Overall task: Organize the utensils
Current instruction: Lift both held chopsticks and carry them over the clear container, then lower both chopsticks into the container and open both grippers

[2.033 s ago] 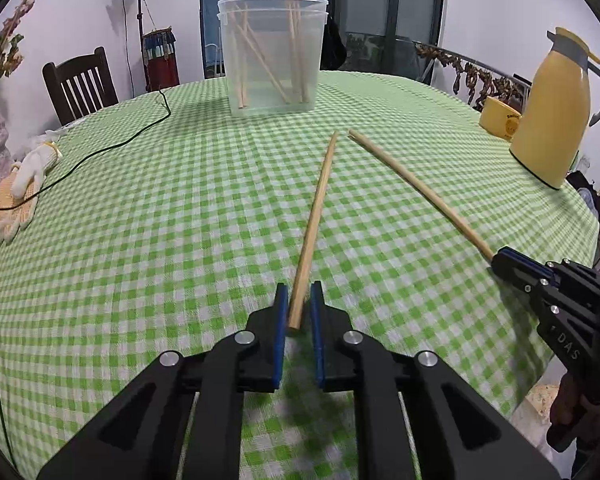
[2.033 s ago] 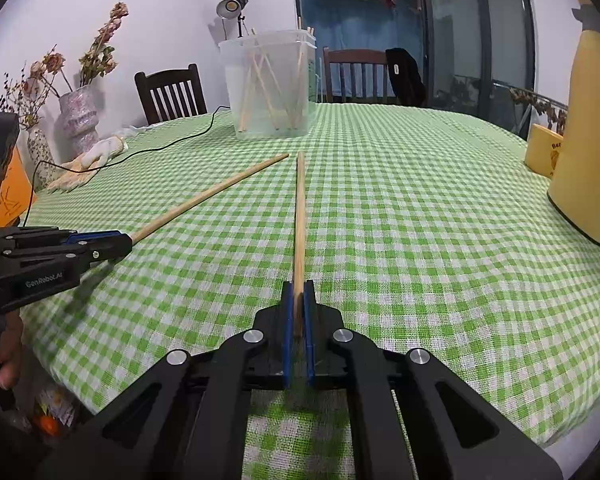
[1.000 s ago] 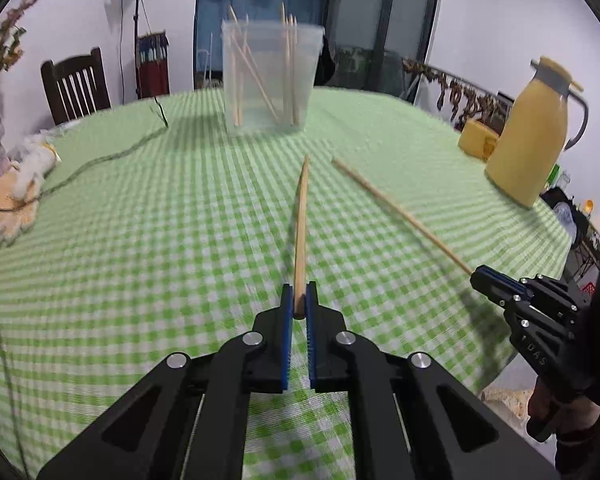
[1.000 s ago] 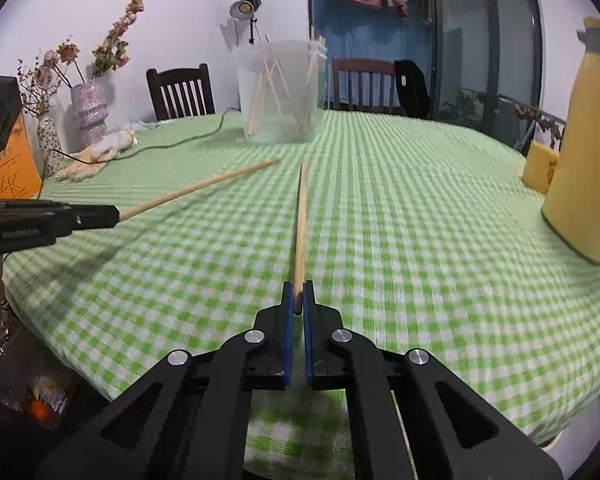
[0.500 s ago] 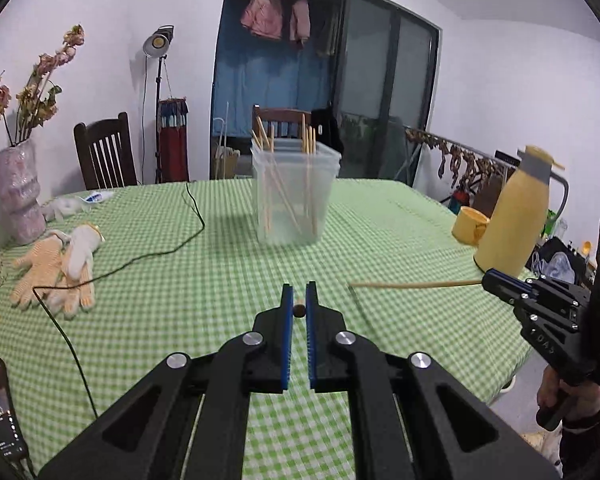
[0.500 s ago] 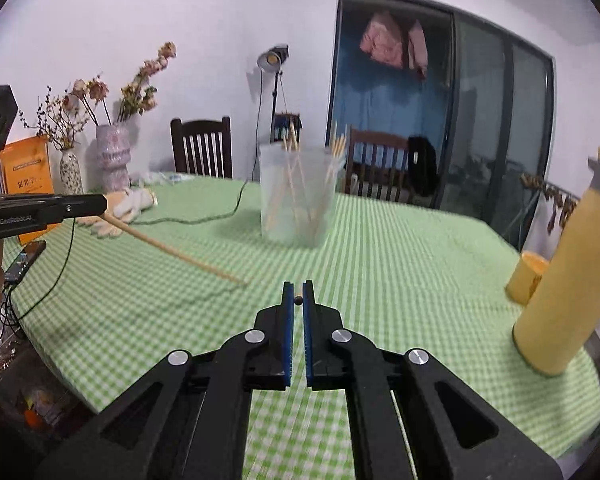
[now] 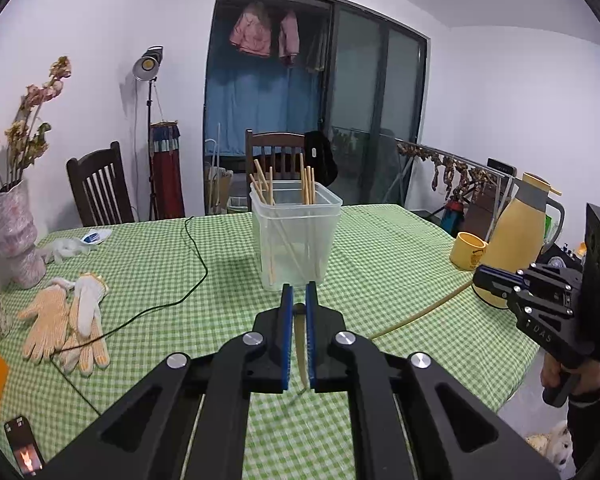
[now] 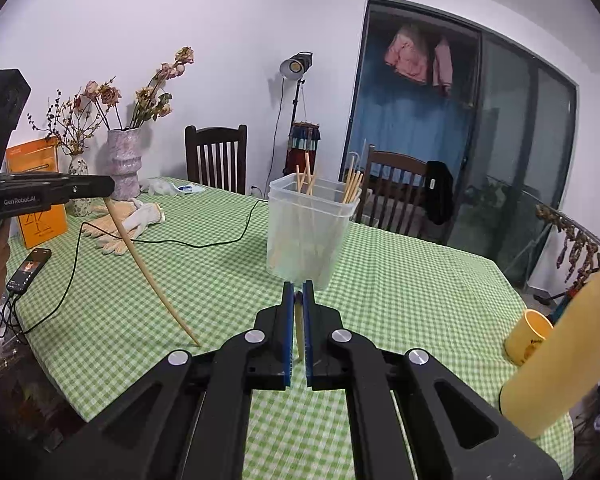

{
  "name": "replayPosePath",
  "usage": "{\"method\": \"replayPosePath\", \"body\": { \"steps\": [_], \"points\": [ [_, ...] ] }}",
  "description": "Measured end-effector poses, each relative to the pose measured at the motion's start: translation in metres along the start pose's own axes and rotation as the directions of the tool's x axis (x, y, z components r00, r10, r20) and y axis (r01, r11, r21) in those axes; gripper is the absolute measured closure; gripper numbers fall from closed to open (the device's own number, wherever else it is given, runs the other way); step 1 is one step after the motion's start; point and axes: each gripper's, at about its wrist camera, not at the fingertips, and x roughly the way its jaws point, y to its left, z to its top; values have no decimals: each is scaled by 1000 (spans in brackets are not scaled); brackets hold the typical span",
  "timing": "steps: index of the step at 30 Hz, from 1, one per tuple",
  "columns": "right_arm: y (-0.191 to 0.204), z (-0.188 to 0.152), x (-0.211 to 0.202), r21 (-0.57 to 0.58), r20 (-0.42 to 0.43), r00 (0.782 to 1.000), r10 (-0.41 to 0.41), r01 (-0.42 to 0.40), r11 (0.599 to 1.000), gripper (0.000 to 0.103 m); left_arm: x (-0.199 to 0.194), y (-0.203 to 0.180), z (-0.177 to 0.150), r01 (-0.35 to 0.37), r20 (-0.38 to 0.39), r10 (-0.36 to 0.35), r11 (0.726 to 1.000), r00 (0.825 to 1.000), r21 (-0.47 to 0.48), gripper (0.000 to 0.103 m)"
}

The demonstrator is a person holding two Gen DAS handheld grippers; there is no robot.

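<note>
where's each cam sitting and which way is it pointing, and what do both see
Left wrist: sits on the left gripper, looking along its fingers over the green checked table at the clear container of chopsticks; its fingers are shut on a chopstick, and the right gripper and the hand holding it show at right.
Right wrist: sits on the right gripper, facing the same clear container; its fingers are shut on a chopstick, and the left gripper with its chopstick shows at left.
Shared: table, container, gloves, yellow cup.
</note>
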Motion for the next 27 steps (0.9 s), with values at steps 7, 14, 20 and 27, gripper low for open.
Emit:
{"method": "replayPosePath", "body": {
  "steps": [7, 14, 20, 27],
  "points": [
    [-16, 25, 24, 2, -26, 999, 35, -35, 999, 99, 38, 5, 27, 40, -23, -41, 999, 999, -24, 100],
    [-38, 47, 49, 39, -75, 993, 96, -93, 995, 99, 78, 6, 52, 40, -39, -41, 999, 998, -16, 100],
    [-33, 55, 57, 0, -100, 990, 98, -99, 995, 99, 89, -2, 56, 59, -35, -58, 998, 998, 12, 100],
    [-40, 72, 67, 18, -158, 977, 147, -146, 989, 99, 97, 5, 67, 89, -74, -86, 995, 994, 35, 100]
  ]
}}
